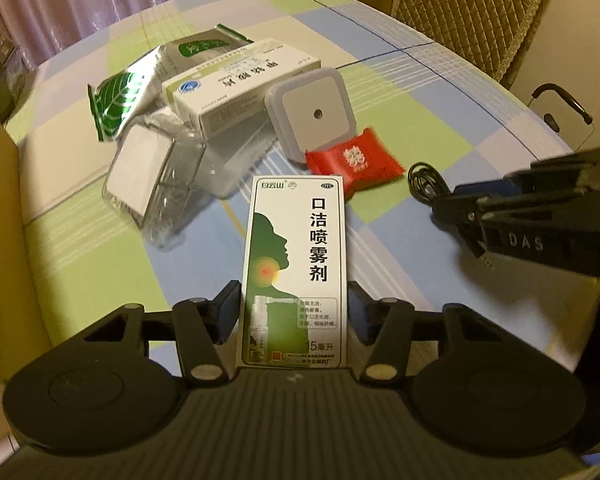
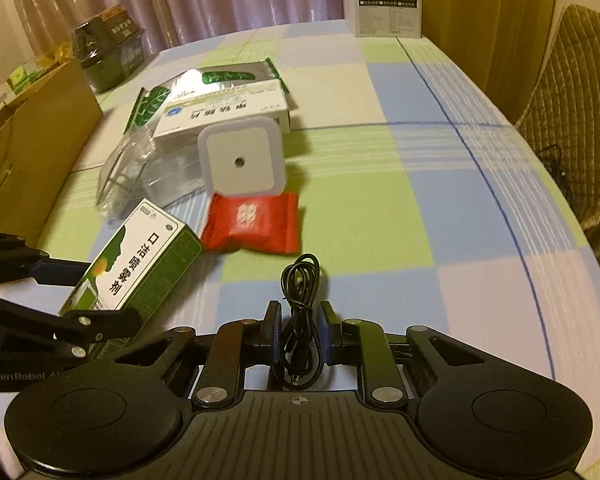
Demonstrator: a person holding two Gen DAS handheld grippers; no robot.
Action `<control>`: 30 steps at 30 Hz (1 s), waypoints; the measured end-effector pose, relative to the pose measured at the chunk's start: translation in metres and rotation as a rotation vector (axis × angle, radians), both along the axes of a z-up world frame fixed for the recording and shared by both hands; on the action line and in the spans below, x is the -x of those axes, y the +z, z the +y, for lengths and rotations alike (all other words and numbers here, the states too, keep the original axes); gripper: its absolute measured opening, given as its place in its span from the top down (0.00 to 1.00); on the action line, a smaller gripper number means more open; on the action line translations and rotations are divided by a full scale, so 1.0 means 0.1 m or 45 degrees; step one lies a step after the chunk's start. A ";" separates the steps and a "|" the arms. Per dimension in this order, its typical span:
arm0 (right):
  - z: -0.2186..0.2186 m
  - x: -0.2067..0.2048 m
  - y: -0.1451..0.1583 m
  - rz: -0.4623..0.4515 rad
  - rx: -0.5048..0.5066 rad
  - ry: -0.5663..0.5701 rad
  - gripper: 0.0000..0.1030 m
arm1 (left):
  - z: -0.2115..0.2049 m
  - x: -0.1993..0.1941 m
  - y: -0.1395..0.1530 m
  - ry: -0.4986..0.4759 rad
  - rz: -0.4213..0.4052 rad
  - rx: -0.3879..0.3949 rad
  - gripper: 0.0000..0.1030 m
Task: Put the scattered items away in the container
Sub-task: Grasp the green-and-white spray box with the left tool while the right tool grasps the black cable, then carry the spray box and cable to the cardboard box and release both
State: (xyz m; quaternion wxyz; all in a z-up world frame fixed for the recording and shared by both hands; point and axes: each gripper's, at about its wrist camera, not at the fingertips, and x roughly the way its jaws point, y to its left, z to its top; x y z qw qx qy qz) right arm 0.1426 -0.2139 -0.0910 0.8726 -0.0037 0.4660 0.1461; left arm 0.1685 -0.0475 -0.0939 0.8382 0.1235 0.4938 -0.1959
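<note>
Your left gripper (image 1: 293,310) is closed on the spray box (image 1: 294,268). The box stands lengthwise between the two fingers, printed face toward the camera, and its far end projects well past the fingertips over the checked tablecloth (image 1: 400,112). In the right wrist view the same box (image 2: 136,264) appears tilted, held clear of the cloth at the left edge of the frame.

Your right gripper (image 2: 299,330) is narrowed around the coiled black cable (image 2: 300,312). The coil runs between both pads and its far loop extends beyond the fingertips. Whether the pads press the cable firmly cannot be told from either view.

Items remaining on the cloth:
- The red packet (image 2: 252,224) lies just beyond the cable, near the far end of the spray box.
- The white square night light (image 2: 240,162) rests behind the packet, touching it.
- The white medicine box (image 1: 240,88) lies behind the night light.
- The silver-green foil pouch (image 1: 140,88) lies partly under the medicine box.
- The clear plastic case (image 1: 156,184) lies tipped on its side, left of the night light.

A cardboard box (image 2: 36,152) stands at the table's left edge.
</note>
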 end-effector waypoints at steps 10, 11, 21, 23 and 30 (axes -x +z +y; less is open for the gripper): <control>0.15 0.27 0.21 -0.036 0.012 0.049 0.97 | 0.17 0.29 0.29 0.102 -0.011 0.064 0.51; 0.16 0.27 0.20 -0.025 0.029 0.057 0.97 | 0.19 0.31 0.32 0.110 -0.016 0.067 0.51; 0.22 0.37 0.03 -0.050 0.101 0.160 0.16 | 0.41 0.54 0.45 0.169 -0.020 0.101 0.51; 0.24 0.35 -0.01 -0.054 0.120 0.186 0.16 | 0.44 0.55 0.46 0.181 -0.020 0.107 0.51; 0.33 0.26 -0.12 -0.066 0.184 0.277 0.64 | 0.47 0.53 0.48 0.203 -0.023 0.134 0.51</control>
